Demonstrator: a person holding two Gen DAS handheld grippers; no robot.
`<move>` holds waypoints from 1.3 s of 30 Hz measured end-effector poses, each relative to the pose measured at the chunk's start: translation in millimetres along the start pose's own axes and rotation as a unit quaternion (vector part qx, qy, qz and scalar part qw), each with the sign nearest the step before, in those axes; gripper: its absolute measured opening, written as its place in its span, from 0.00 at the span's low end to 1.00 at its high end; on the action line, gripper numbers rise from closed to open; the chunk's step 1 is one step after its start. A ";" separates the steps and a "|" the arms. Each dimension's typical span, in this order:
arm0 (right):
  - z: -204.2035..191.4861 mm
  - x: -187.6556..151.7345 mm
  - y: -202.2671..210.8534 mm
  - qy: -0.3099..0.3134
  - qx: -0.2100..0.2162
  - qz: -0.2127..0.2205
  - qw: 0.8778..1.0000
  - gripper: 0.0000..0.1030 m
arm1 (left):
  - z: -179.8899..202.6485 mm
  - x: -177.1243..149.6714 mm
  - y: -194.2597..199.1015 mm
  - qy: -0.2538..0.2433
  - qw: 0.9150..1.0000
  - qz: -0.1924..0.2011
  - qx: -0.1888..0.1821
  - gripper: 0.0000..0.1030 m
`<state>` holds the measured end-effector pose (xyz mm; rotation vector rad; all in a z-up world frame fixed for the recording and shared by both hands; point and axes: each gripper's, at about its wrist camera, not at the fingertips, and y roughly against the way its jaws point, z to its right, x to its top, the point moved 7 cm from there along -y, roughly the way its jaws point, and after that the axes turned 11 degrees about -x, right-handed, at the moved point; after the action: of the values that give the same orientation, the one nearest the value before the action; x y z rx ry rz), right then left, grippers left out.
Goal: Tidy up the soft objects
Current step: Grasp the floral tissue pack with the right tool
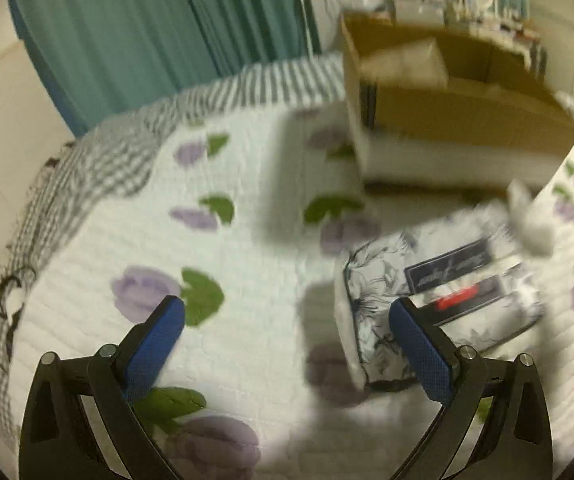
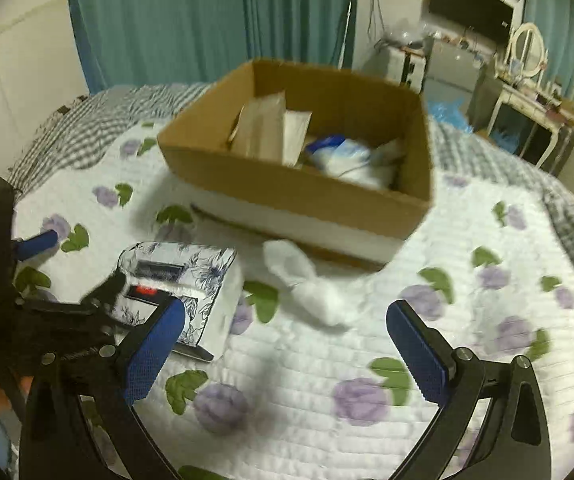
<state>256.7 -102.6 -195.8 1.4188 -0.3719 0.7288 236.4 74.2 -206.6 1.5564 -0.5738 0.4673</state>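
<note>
A floral-printed tissue pack (image 1: 439, 300) lies on the flowered bedspread; it also shows in the right wrist view (image 2: 191, 280). A crumpled white soft piece (image 2: 307, 284) lies beside it, in front of the cardboard box (image 2: 307, 196); in the left wrist view the piece (image 1: 531, 220) is blurred. The box holds paper packets and a white-blue bag (image 2: 347, 156). My left gripper (image 1: 287, 320) is open, its right finger just over the pack's near end. My right gripper (image 2: 285, 320) is open above the bedspread, near the white piece. The left gripper (image 2: 75, 280) shows at the right wrist view's left.
A checked blanket (image 1: 87, 168) edges the bed on the far side. Teal curtains (image 2: 207, 20) hang behind. A dressing table with mirror (image 2: 527, 80) and a dark screen (image 2: 471, 12) stand at the back right. The box (image 1: 447, 120) sits at the bed's far side.
</note>
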 end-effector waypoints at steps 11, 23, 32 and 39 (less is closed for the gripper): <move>-43.6 -1.7 -43.2 -0.001 0.066 -0.047 0.997 0.99 | -28.9 -18.4 -26.0 0.027 0.998 -0.031 0.041 1.00; -81.4 -7.3 -43.6 -0.033 0.168 -0.064 0.983 0.50 | -30.0 -13.3 -11.8 0.040 0.999 -0.014 0.025 1.00; -12.7 13.0 41.0 -0.013 0.105 0.051 0.993 0.41 | -3.0 21.9 39.6 0.035 0.997 0.052 -0.042 1.00; 77.0 4.3 59.4 -0.028 -0.009 0.069 0.997 0.41 | 55.9 37.4 29.7 0.022 0.993 0.053 -0.106 1.00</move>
<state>235.2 -177.2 -137.0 1.4083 -0.5231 0.7954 244.9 14.9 -164.1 1.3154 -0.6521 0.5035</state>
